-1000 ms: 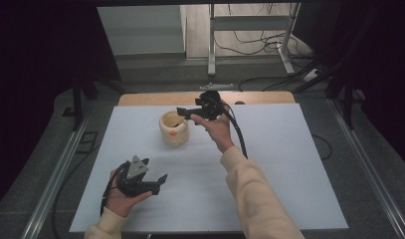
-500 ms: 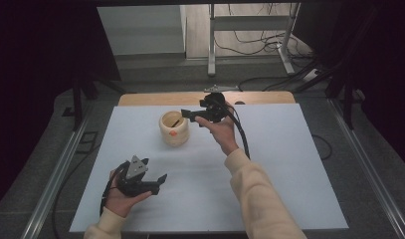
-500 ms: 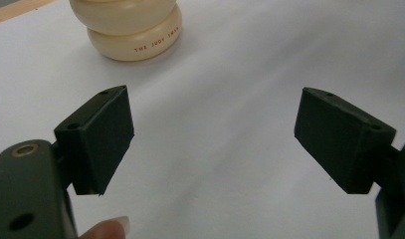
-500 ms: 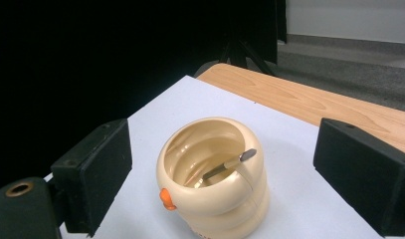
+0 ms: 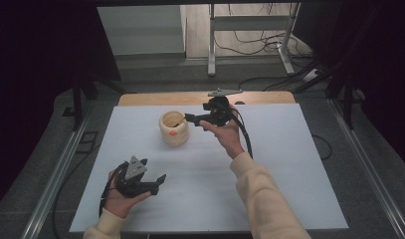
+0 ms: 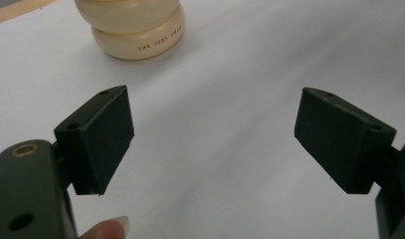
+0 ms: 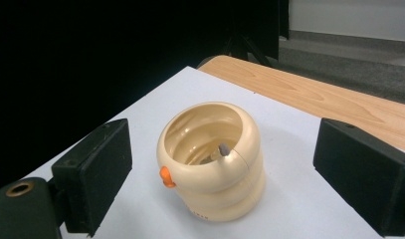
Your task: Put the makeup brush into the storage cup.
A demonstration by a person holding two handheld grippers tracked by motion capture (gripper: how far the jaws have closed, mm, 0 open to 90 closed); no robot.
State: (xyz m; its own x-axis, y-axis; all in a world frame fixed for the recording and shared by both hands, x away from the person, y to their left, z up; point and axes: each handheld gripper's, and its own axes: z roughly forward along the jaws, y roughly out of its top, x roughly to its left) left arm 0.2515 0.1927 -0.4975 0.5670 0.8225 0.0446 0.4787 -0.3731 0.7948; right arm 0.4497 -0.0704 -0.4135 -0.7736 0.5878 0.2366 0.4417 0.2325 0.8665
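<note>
A cream, ring-shaped pot (image 5: 173, 128) stands upright on the white table (image 5: 289, 174), toward twelve o'clock from centre, with the right gripper (image 5: 191, 118) just beside it at its three o'clock, jaws wide apart and empty. The right gripper view looks into the pot's hollow, showing a small grey knob (image 7: 223, 148) and an orange button (image 7: 164, 177). The left gripper (image 5: 159, 180), open and empty, rests near seven o'clock; its view catches red lettering (image 6: 159, 43) on the pot's base.

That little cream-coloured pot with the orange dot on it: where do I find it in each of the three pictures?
High view: the cream pot stands upright at the upper middle of the white table cover, just left of the right gripper.
Left gripper view: at the top edge, left of centre, beyond the open jaws.
Right gripper view: in the middle, between the open jaws, its orange dot facing the lower left.
Shared landmark: the wooden table edge behind the pot.
</note>
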